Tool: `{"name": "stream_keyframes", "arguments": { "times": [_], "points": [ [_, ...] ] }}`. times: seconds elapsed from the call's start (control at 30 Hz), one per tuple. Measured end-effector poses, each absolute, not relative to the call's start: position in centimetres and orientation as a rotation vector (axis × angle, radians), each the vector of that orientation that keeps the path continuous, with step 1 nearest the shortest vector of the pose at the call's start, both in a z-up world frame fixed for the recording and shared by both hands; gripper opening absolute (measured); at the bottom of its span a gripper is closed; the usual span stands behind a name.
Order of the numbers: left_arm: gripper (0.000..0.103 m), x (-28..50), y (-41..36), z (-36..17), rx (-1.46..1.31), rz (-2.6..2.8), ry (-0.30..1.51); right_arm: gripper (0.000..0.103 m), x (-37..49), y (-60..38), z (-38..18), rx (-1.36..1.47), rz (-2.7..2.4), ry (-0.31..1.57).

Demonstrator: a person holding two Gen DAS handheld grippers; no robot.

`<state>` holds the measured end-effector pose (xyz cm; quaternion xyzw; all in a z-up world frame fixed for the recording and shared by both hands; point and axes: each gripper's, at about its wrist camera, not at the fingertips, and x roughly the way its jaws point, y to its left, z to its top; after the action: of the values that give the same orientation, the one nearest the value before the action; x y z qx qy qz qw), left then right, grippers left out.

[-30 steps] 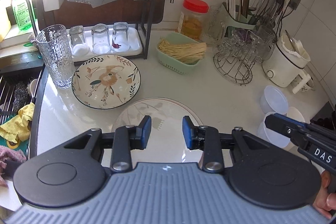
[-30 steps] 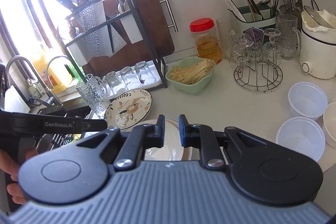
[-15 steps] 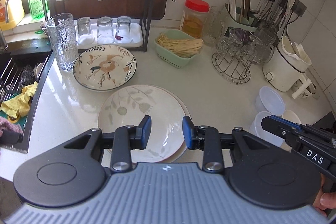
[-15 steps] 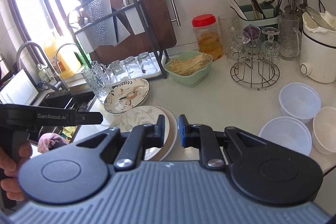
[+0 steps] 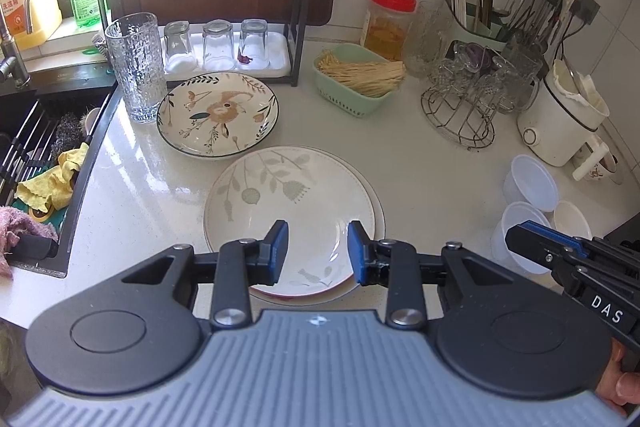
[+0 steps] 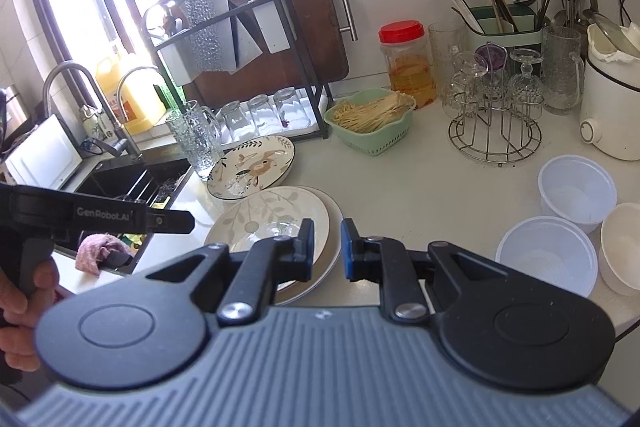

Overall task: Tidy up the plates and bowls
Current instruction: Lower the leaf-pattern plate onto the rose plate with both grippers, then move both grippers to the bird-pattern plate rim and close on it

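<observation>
A white leaf-patterned plate (image 5: 288, 195) lies on a slightly larger plate on the counter, just ahead of my left gripper (image 5: 317, 253), which is open and empty above the stack's near edge. Behind it sits a floral plate (image 5: 218, 115) with a dark rim. To the right stand two translucent plastic bowls (image 5: 532, 183) and a white bowl (image 5: 570, 223). My right gripper (image 6: 326, 247) is shut on nothing, hovering over the right edge of the plate stack (image 6: 264, 215); the plastic bowls (image 6: 576, 187) are to its right.
A tall glass (image 5: 136, 67) and a dish rack (image 5: 224, 51) with upturned glasses stand at the back left, next to the sink (image 5: 36, 155). A green basket (image 5: 356, 79), a wire glass stand (image 5: 460, 115) and a white cooker (image 5: 560, 123) line the back.
Both grippers have drawn back toward the counter's near edge, so the whole plate stack now shows ahead of them. Their jaws have not moved.
</observation>
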<state>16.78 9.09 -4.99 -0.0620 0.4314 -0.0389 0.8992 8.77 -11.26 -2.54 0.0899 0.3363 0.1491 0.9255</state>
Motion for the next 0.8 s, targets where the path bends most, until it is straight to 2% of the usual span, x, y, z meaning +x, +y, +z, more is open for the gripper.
{"name": "stream_keyframes", "arguments": {
  "times": [0.4,0.8],
  "points": [
    [0.036,19.2,11.3,-6.3,-0.148,-0.060,0.919,0.017,10.6,-9.2,-3.1,0.158,0.320,0.714],
    [0.036,25.4,16.5,-7.9,-0.183,-0.038,0.935,0.018,15.9,-6.3,-4.2,0.137,0.308,0.767]
  ]
}}
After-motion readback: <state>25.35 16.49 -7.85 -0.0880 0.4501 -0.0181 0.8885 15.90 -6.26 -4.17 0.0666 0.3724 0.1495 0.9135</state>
